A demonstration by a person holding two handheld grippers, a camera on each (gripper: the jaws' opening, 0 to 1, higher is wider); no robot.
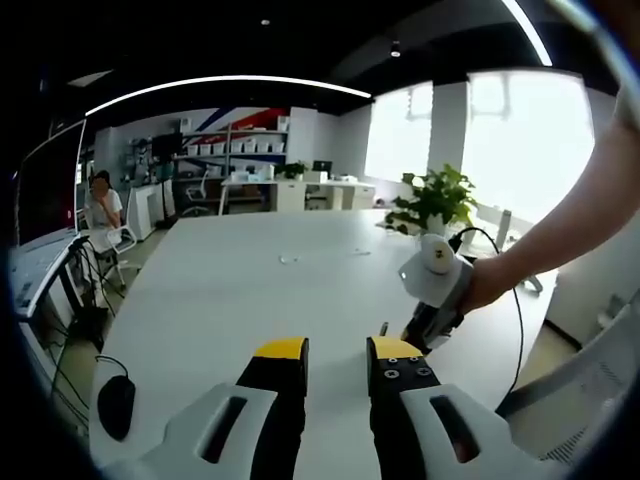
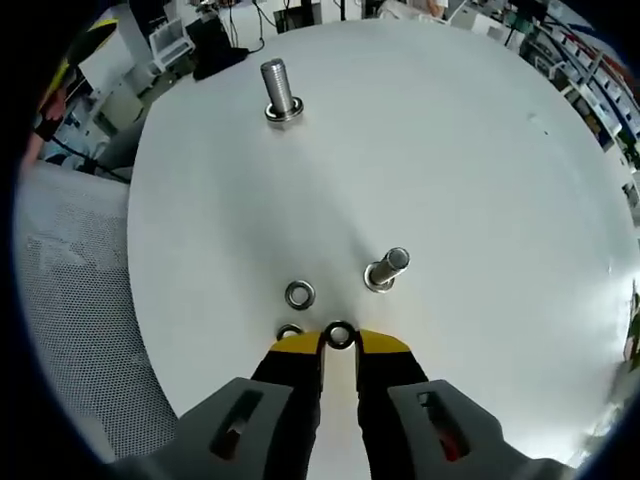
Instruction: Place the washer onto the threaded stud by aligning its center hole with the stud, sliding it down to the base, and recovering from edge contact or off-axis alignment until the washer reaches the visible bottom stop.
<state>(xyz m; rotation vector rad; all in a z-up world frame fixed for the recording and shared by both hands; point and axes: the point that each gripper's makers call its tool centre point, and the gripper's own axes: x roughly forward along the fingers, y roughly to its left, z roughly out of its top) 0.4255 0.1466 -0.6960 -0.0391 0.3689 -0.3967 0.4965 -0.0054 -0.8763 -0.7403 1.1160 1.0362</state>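
in the right gripper view the right gripper (image 2: 340,338) has its yellow-tipped jaws drawn narrow, nipping a small silver ring-shaped washer (image 2: 340,335) edge-on between the tips. two more loose steel washers lie on the white round table (image 2: 470,160): one flat at about eleven o'clock from the tips (image 2: 299,295), another just beside the left jaw at nine o'clock (image 2: 289,331), partly hidden. the short threaded steel stud with a flanged base (image 2: 385,269) stands near, at roughly one o'clock from the held washer, leaning in the fisheye. a taller steel bolt (image 2: 279,92) stands well apart at twelve o'clock, near the far table edge.

in the left gripper view the left gripper (image 1: 337,350) hangs over the table with jaws parted and nothing between them; the right gripper shows at three o'clock, held by a person's hand (image 1: 487,283).

the step in hand looks like the pickup just made, with the carry to the stud not yet begun (the washer is still at table level). next move calls for lifting, turning the washer flat, centring its hole over the stud top and lowering straight; a tilted ring would likely catch on the threads.
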